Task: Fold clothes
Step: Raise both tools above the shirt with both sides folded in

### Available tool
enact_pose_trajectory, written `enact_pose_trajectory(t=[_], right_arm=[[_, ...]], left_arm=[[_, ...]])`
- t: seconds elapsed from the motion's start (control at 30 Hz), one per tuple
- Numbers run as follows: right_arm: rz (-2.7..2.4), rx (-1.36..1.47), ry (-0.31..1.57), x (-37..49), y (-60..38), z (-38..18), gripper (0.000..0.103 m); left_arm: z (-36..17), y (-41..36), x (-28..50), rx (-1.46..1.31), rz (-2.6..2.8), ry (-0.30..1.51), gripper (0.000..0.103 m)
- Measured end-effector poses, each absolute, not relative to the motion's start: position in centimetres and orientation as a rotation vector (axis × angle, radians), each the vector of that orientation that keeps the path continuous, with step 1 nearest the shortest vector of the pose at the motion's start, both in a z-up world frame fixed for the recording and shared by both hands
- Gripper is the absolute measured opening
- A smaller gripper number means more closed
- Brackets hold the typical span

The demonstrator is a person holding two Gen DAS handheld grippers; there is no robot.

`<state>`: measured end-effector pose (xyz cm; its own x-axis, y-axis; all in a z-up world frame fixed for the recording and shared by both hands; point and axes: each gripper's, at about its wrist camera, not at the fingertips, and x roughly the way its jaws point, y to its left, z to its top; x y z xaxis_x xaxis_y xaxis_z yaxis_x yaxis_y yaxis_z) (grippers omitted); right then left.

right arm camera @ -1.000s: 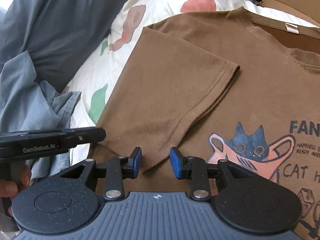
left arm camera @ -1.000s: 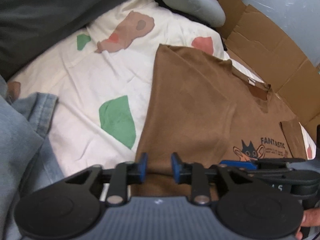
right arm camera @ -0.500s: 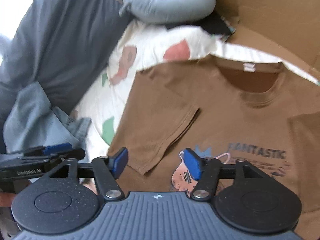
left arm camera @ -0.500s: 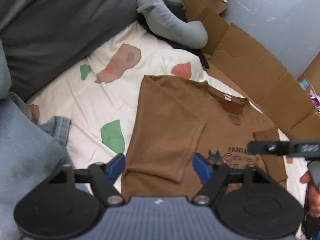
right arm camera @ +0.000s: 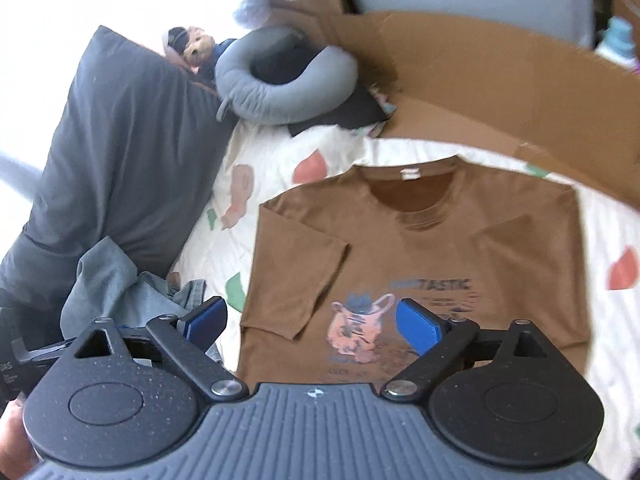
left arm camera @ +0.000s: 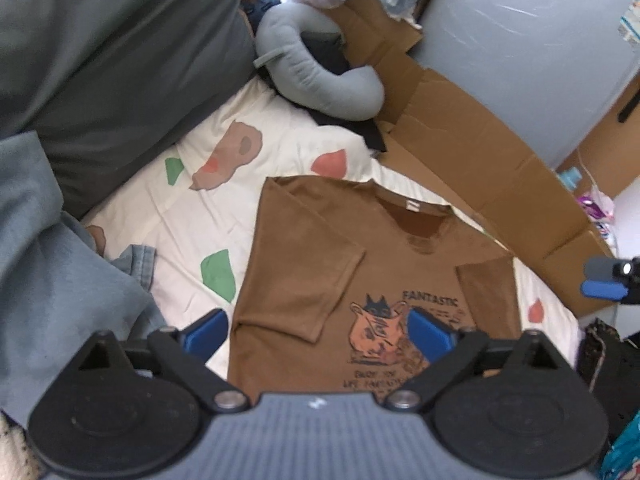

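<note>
1. Brown T-shirt (left arm camera: 304, 264) with an orange-and-black cat print and dark lettering at its 5 o'clock.
2. Cream bedsheet (left arm camera: 176, 216) with green, coral and tan blotches.
3. Dark grey pillow (right arm camera: 120, 140) at 10 o'clock.
4. Grey neck pillow (left arm camera: 316, 80) at 12 o'clock.
5. Brown cardboard (left arm camera: 480, 152) at 2 o'clock.
6. Blue gripper pads (left arm camera: 208, 330).

A bed has a white sheet (left arm camera: 168, 216) with green, pink and red spots. A big dark grey pillow (right arm camera: 120, 140) lies on one side. A grey neck pillow (left arm camera: 316, 76) curls near a small teddy bear (right arm camera: 198, 48). Flat brown cardboard (left arm camera: 472, 152) leans by a pale blue-grey wall (left arm camera: 520, 40). Bright light comes in at the top.
</note>
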<state>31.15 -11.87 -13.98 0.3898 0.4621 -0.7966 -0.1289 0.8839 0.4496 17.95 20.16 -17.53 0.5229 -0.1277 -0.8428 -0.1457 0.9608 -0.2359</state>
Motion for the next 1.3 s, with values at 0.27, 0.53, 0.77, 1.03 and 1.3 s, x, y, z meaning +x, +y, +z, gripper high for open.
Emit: enact_pose_trajectory(t=[0.27,0.53,0.77,1.03,1.3], right_arm=[[0.344,0.339,1.063,28.4,-16.8,-6.4,0.102],[0.327,0.317,1.058,26.1,-20.4,-0.6,0.102],[0.329,0.293,1.059,23.9,-23.9,3.3,0.102],[0.301,0.298,1.039,21.0,-29.4,6.7,0.103],[0.277,0.281,1.027,17.2,-34.1,7.6,0.103]], left_arm=[[-11.9,19.1,15.3,-0.264,0.035,1.005,0.101],[-7.8,18.4,13.6,-0.244,0.055,1.001,0.102],[-6.4,17.6,12.6,-0.24,0.053,1.011,0.102],[-5.4,16.5,11.3,-0.233,0.043,1.011,0.102],[-4.9,16.5,9.1,-0.229,0.041,1.017,0.102]])
